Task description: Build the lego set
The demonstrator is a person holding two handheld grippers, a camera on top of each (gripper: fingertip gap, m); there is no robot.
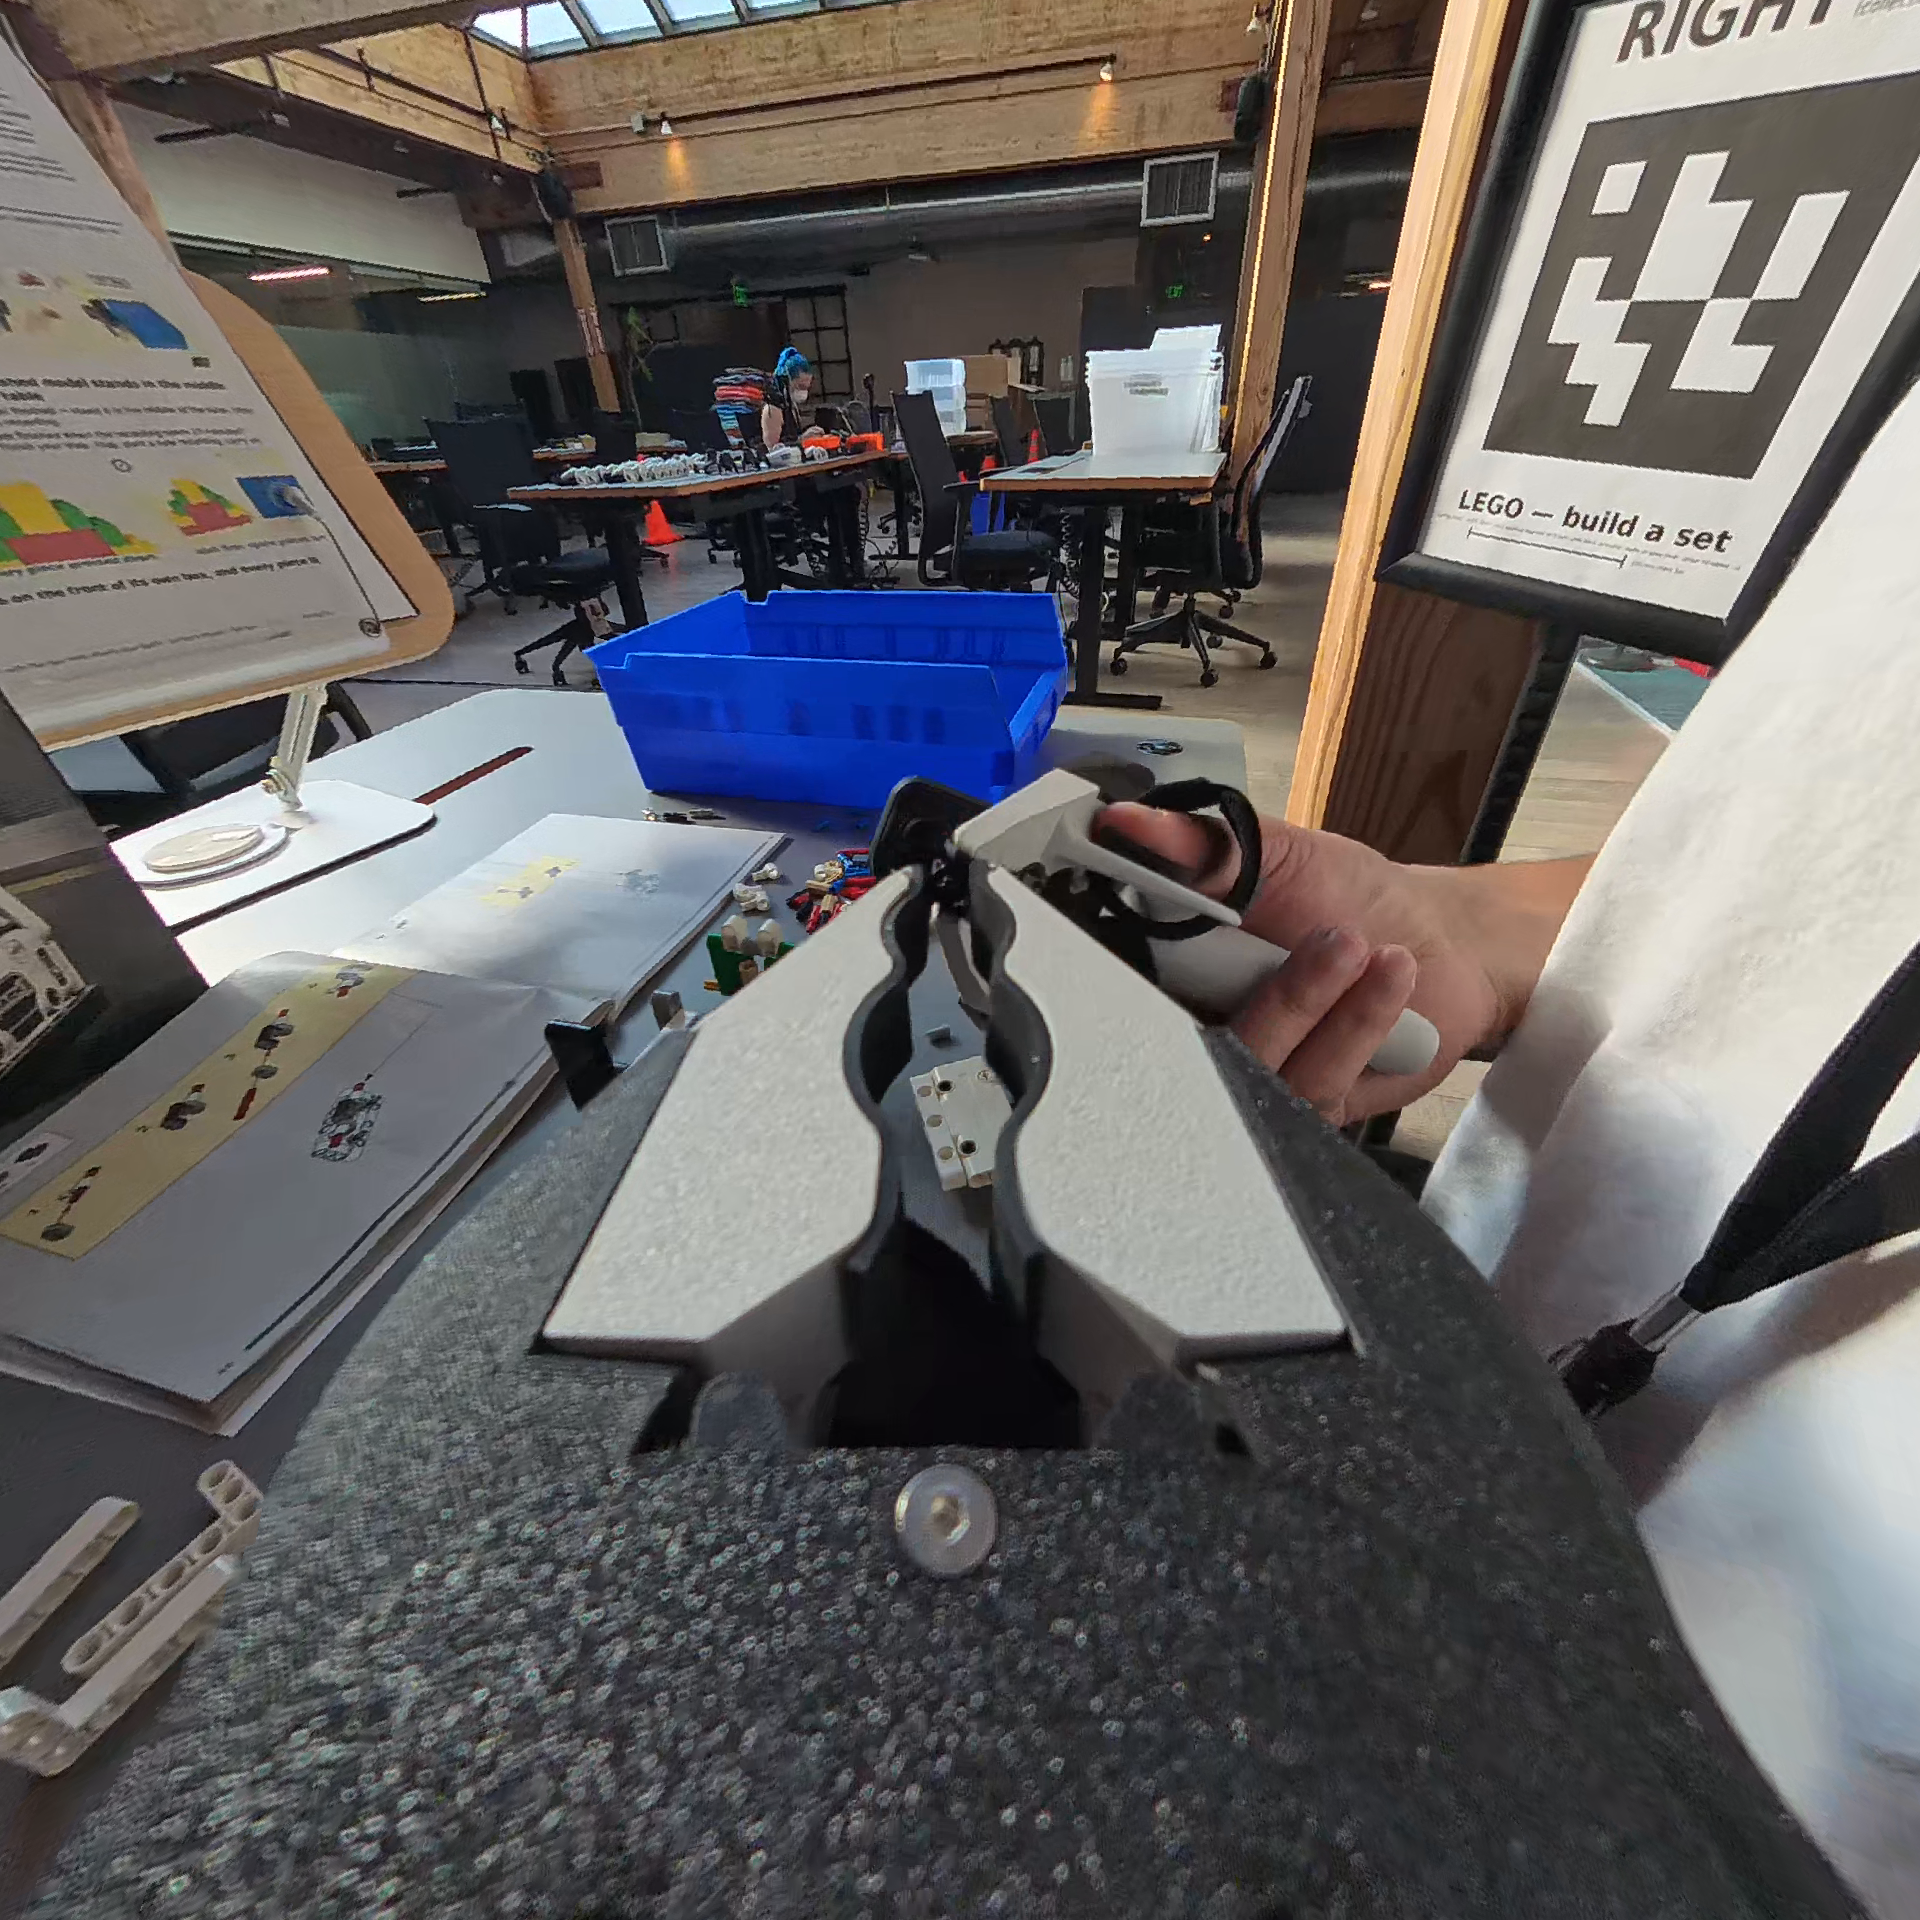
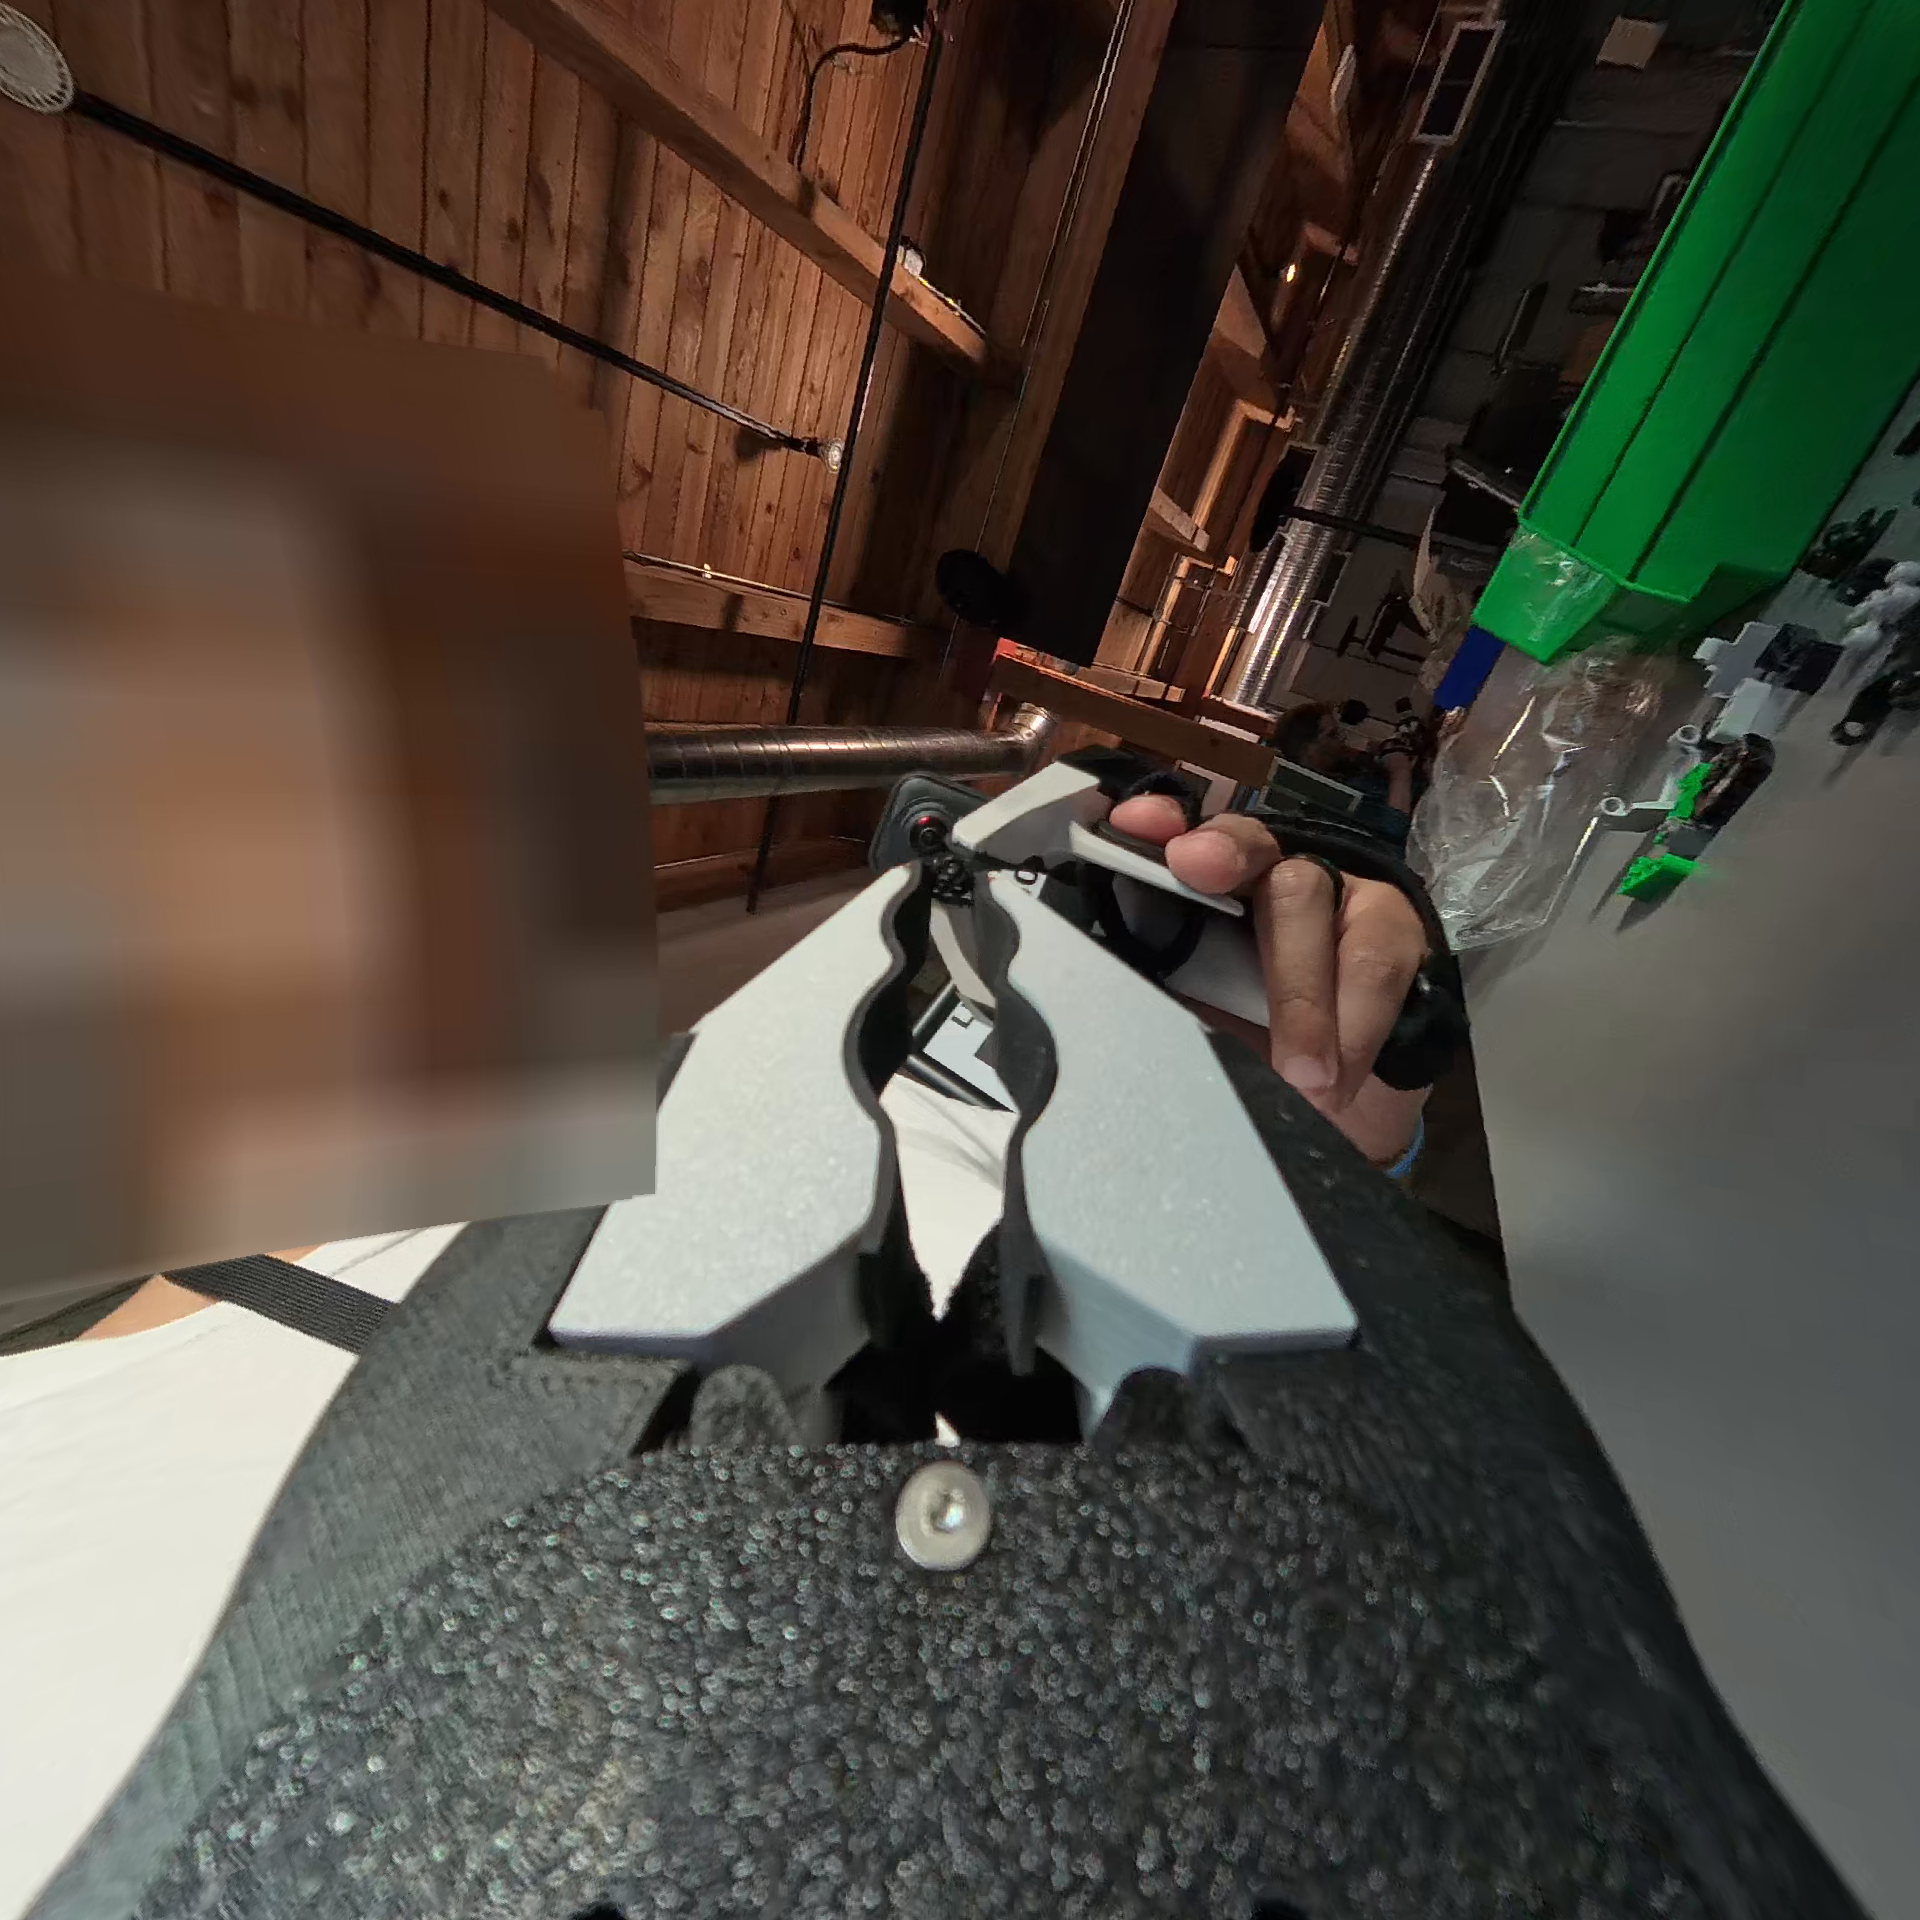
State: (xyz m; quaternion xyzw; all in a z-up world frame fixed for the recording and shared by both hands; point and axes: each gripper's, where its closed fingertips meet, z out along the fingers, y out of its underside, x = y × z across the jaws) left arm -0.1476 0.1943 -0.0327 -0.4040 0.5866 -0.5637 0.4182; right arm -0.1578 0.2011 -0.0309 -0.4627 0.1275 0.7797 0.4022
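While both grippers point(image 1: 943, 894) point(image 2: 951, 883) pinch one small black part point(image 1: 940, 896), tips meet

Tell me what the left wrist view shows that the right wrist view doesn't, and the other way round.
Only the left wrist view: blue bin, open instruction booklet, loose small parts on the table, framed sign.
Only the right wrist view: wooden planks, metal duct, green bin, clear plastic bag.
Both: left gripper and right gripper tip to tip, a hand gripping the facing one, a small black piece between the tips.
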